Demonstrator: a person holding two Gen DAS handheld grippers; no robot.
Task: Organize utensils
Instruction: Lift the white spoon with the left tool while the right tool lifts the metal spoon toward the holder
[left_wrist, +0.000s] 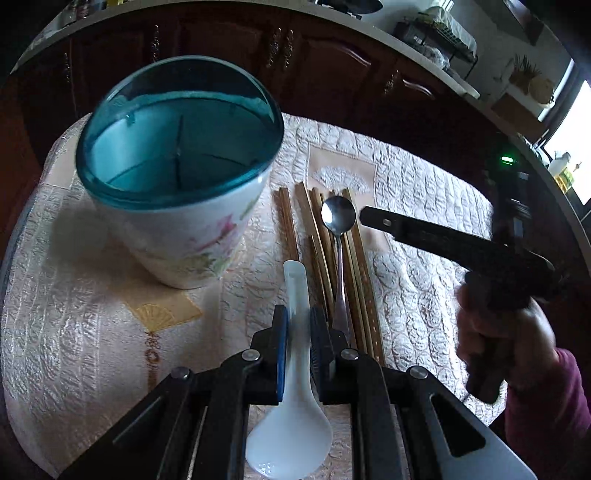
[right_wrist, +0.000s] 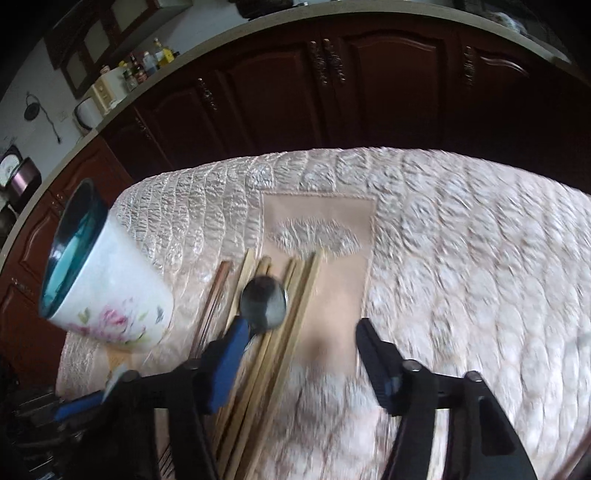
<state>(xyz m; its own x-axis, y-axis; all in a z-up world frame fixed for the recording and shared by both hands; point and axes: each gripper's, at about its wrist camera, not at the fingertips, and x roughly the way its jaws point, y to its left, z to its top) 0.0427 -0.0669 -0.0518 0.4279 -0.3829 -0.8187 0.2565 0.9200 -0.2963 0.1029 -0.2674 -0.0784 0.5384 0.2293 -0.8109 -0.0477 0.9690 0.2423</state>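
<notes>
Left wrist view: the left tongs are nearly closed, their pads pressing on the handle of a white ceramic spoon. Its handle runs up between the fingers and its bowl hangs at 6 o'clock, close to the lens. At 10 o'clock from the tongs stands a white floral cup with a teal rim and teal inside, upright on the quilted cloth that covers the tabletop. Just beyond the tongs, toward 12 o'clock, lies a bundle of wooden chopsticks, roughly parallel, with a metal spoon resting on top of them, bowl at the far end. From 3 o'clock a person's hand in a maroon sleeve carries the right tongs, one dark finger reaching toward the metal spoon's bowl.

Right wrist view: this frame is blurred. The right tongs stand about half open and grip nothing. Their blue-padded finger lies over the chopsticks, right beside the metal spoon's bowl at 11 o'clock; the other finger is over bare cloth. The cup sits at 9 o'clock, well apart.
</notes>
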